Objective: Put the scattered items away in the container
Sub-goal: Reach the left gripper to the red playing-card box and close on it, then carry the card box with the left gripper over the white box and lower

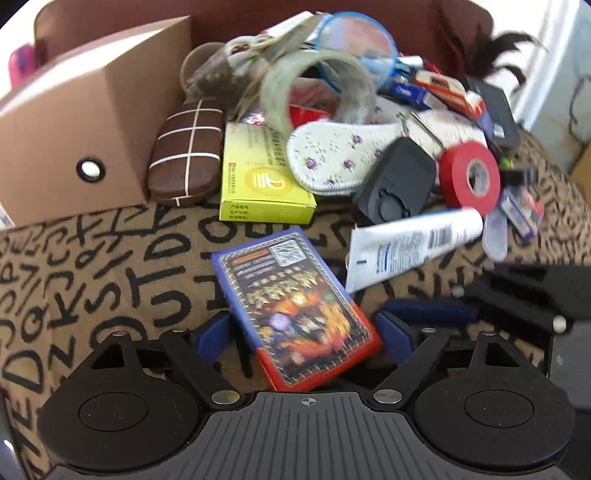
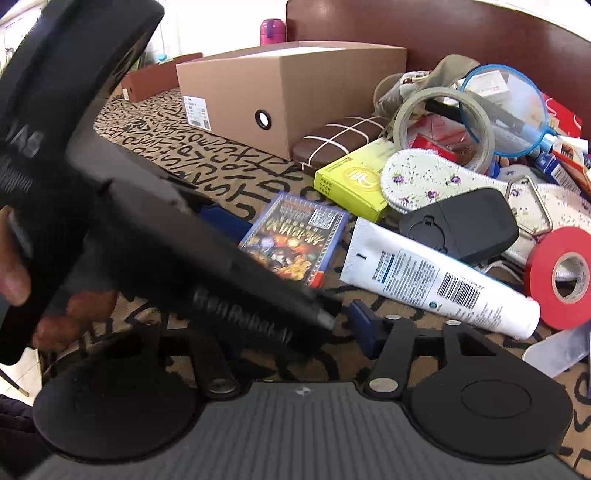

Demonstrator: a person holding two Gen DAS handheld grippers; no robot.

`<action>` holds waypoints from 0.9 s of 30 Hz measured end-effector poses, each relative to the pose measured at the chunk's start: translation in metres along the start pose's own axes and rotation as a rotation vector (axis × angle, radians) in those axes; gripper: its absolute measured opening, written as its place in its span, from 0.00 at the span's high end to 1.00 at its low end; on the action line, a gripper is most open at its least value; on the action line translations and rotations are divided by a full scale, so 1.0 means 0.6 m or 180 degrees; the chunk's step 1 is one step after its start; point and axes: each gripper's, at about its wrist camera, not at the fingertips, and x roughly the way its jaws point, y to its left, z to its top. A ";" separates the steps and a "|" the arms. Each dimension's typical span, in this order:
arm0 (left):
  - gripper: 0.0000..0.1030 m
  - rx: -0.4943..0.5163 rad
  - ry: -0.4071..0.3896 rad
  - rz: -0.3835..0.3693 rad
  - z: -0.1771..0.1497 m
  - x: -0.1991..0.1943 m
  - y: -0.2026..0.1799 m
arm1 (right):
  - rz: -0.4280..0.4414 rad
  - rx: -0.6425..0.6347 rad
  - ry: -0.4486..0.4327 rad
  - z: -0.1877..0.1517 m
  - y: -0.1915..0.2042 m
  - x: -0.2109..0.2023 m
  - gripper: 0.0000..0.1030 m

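A blue-and-red card box point(image 1: 295, 310) point(image 2: 295, 240) lies flat on the lettered cloth. My left gripper point(image 1: 301, 332) stands open astride it, with a gap showing at the left pad and the right pad close to the box's edge. The brown cardboard box point(image 1: 74, 122) point(image 2: 288, 92) sits behind at the left. My right gripper point(image 2: 291, 325) is low over the cloth just right of the left one. Its right finger point(image 2: 364, 321) is clear of the white tube point(image 2: 436, 280) point(image 1: 413, 247), and the left gripper's black body hides its left finger.
Piled to the right are a red tape roll point(image 1: 469, 173) point(image 2: 561, 277), a black device point(image 1: 397, 184), a floral insole point(image 1: 343, 155), a yellow carton point(image 1: 262, 177), a brown case point(image 1: 188, 155) and a clear tape ring point(image 2: 443, 122). A dark red backrest point(image 2: 443, 29) stands behind.
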 end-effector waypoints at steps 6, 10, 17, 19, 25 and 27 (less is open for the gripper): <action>0.21 -0.0133 0.0014 -0.0172 0.005 -0.002 0.021 | 0.0028 -0.0257 -0.0064 0.003 0.018 0.008 0.42; 0.32 -0.0036 -0.0025 -0.0114 0.009 0.002 0.020 | 0.0016 -0.0101 -0.0089 0.014 0.006 0.027 0.50; 0.35 -0.0144 -0.0133 -0.0158 -0.006 -0.029 0.024 | -0.0034 -0.0318 -0.0141 0.015 0.022 0.004 0.58; 0.35 -0.0149 -0.0221 -0.0128 -0.006 -0.046 0.023 | -0.0045 -0.0358 -0.0207 0.020 0.028 -0.007 0.58; 0.35 -0.0156 -0.0579 0.0009 0.027 -0.113 0.037 | -0.0074 -0.0604 -0.0493 0.071 0.043 -0.040 0.58; 0.34 -0.0185 -0.0732 0.0065 0.049 -0.139 0.052 | -0.0092 -0.0717 -0.0604 0.105 0.048 -0.048 0.58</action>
